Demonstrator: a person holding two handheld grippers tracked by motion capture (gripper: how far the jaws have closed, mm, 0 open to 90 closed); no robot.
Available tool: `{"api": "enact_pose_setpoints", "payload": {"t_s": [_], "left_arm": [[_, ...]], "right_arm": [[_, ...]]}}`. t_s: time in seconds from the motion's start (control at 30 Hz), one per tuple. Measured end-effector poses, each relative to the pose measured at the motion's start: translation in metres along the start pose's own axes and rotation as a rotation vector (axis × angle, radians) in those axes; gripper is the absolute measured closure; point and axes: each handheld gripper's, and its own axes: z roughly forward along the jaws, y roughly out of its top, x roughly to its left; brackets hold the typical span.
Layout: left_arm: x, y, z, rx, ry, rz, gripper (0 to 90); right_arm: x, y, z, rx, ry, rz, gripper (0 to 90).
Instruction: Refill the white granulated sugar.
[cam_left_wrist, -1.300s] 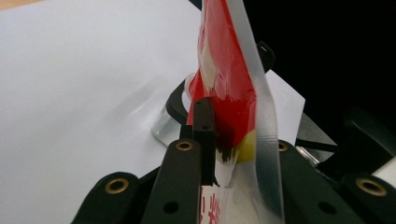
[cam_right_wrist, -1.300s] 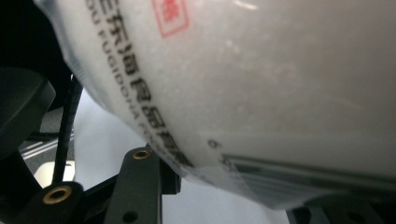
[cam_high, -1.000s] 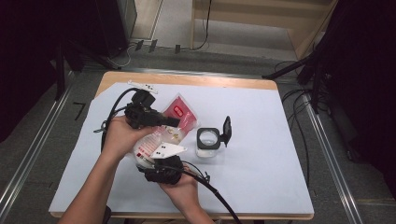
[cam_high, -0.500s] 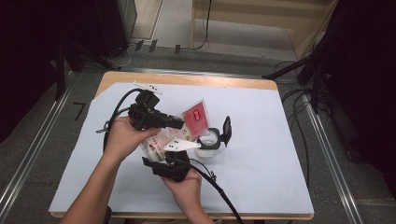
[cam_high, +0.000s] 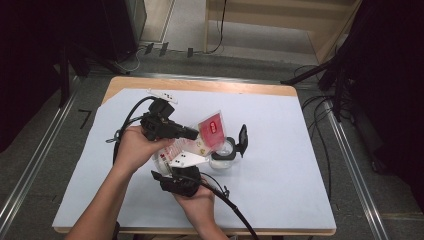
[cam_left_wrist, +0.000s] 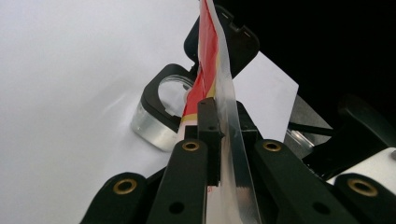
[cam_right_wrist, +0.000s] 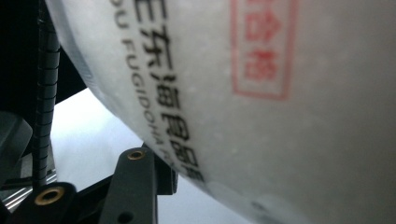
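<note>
A plastic pouch (cam_high: 210, 128) with a red label and white contents hangs tilted over a clear jar (cam_high: 223, 159), whose black flip lid (cam_high: 243, 138) stands open. My left gripper (cam_high: 193, 134) is shut on the pouch's flat sealed edge (cam_left_wrist: 229, 93), and its jaws have just closed tighter. In the left gripper view the jar (cam_left_wrist: 154, 123) lies just beyond the jaws. My right gripper (cam_high: 181, 168) grips the pouch's full lower end from below. There the bulging pouch (cam_right_wrist: 280, 93) with printed lettering rests against one black finger (cam_right_wrist: 135, 182), and the jaws have just eased slightly.
A white sheet (cam_high: 300, 165) covers the wooden table. A small white part (cam_high: 161, 93) lies near the back left edge. Black cables (cam_high: 127, 117) trail from both grippers. Dark stands and floor cables (cam_high: 320, 115) surround the table.
The pouch has been lifted from lying low by the hands and tipped up, its red end now higher and nearer the jar's mouth. Both hands have barely moved.
</note>
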Motion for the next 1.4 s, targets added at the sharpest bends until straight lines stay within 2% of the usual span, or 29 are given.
{"api": "enact_pose_setpoints", "payload": {"t_s": [0.2, 0.4, 0.5, 0.57, 0.7, 0.87, 0.97, 1.0, 1.1, 1.13, 1.3, 1.4], "left_arm": [[-0.002, 0.0, 0.002, 0.009, 0.021, 0.006, 86.8], [-0.006, 0.002, 0.004, -0.005, 0.036, 0.001, 86.4], [-0.008, 0.003, 0.005, -0.009, 0.045, 0.003, 85.7], [-0.008, 0.003, 0.004, -0.009, 0.048, 0.006, 84.3], [-0.009, 0.003, 0.002, -0.019, 0.043, 0.008, 80.1], [-0.012, 0.004, 0.0, -0.022, 0.055, 0.014, 81.6], [-0.016, 0.005, 0.001, -0.014, 0.077, 0.022, 83.5], [-0.017, 0.005, 0.001, -0.016, 0.088, 0.027, 83.3], [-0.018, 0.005, 0.001, -0.031, 0.088, 0.029, 82.6], [-0.019, 0.005, 0.0, -0.037, 0.09, 0.031, 82.6], [-0.022, 0.006, 0.0, -0.043, 0.1, 0.042, 82.6], [-0.019, 0.005, 0.0, -0.048, 0.091, 0.036, 82.3]], "right_arm": [[-0.001, 0.001, 0.0, 0.008, 0.003, 0.009, 60.8], [0.0, 0.003, 0.0, 0.011, 0.012, 0.01, 55.9], [-0.001, 0.004, -0.001, 0.004, 0.006, 0.015, 60.8], [-0.001, 0.005, -0.002, 0.006, 0.009, 0.019, 60.9], [-0.004, 0.007, -0.004, -0.007, 0.037, 0.052, 61.1], [-0.006, 0.012, -0.011, -0.03, 0.046, 0.092, 60.8], [-0.005, 0.012, -0.011, -0.024, 0.049, 0.084, 59.6], [-0.003, 0.012, -0.01, -0.02, 0.043, 0.069, 56.4], [-0.001, 0.013, -0.009, -0.016, 0.035, 0.053, 56.3], [0.0, 0.014, -0.01, -0.014, 0.03, 0.039, 61.6], [0.0, 0.016, -0.012, -0.021, 0.042, 0.046, 61.8], [0.0, 0.016, -0.011, -0.017, 0.043, 0.05, 61.8]]}}
